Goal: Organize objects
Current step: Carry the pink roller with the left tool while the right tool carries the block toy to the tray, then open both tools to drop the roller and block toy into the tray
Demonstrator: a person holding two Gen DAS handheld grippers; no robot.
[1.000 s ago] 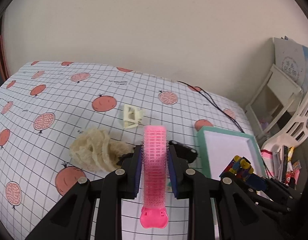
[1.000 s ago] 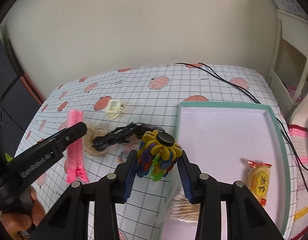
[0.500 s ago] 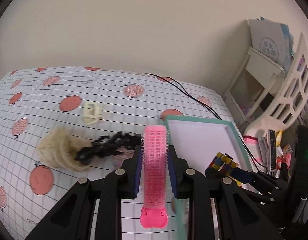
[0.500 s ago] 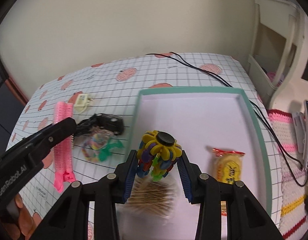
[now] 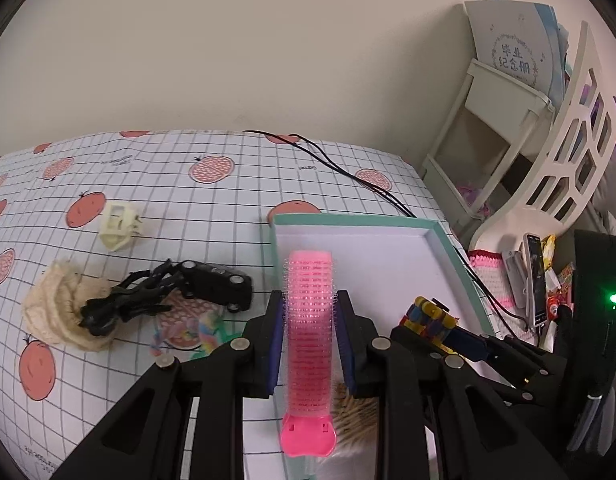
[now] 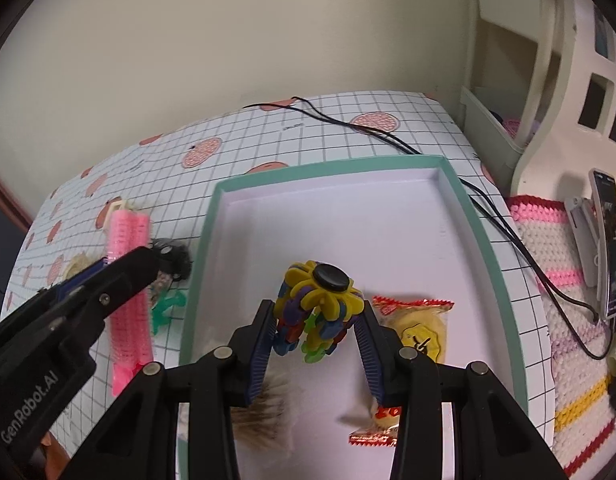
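Pink hair roller [image 5: 309, 320] in left gripper [image 5: 309, 344]

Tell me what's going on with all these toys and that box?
A person is tidying a table with two hand-held grippers. The left gripper is shut on a pink hair roller, and the right gripper is shut on a colourful plastic toy above the teal-rimmed box. A yellow snack packet already lies in the box. A black toy car, a cream hair clip and a fluffy beige scrunchie wait on the tablecloth.
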